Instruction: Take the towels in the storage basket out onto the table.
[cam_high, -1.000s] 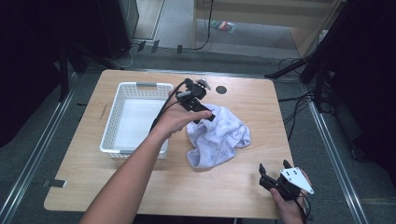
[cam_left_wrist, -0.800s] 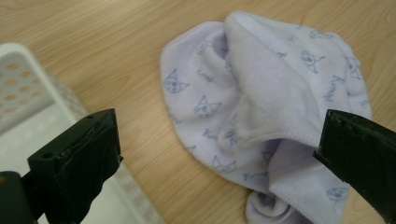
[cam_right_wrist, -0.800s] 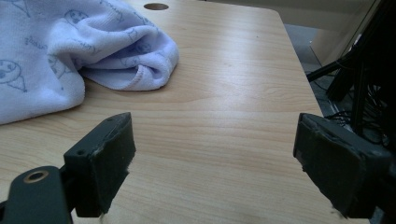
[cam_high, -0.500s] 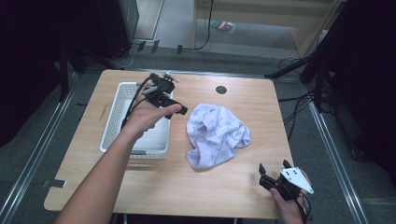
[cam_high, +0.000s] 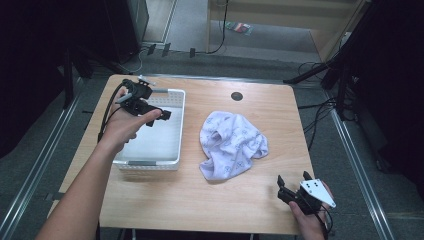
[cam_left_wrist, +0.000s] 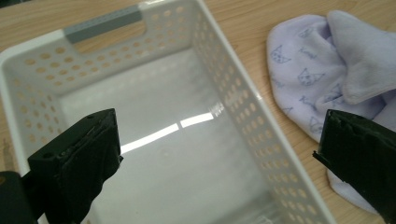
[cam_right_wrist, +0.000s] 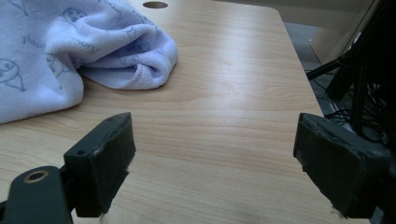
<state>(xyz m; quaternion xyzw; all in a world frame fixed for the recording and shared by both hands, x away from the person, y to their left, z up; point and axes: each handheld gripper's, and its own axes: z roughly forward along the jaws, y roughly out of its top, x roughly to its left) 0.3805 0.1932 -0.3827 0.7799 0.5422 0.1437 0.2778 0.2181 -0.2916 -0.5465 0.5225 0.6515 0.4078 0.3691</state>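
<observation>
Light wood worktop (cam_high: 260, 200) with a round black grommet hole (cam_high: 236, 96) near its far edge, standing on grey floor (cam_high: 350, 165). Metal floor rails (cam_high: 35, 170) run along both sides. Black cables (cam_high: 320, 107) trail on floor; pale wooden furniture (cam_high: 280, 20) behind, surroundings dark.

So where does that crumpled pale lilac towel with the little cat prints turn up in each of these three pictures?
High view: the crumpled pale lilac towel lies mid-table, right of the white perforated plastic basket.
Left gripper view: upper right, beside the basket's wall.
Right gripper view: upper left, on the wooden table.
Shared landmark: the round dark hole in the tabletop, beyond the towel in the high and right gripper views.
</observation>
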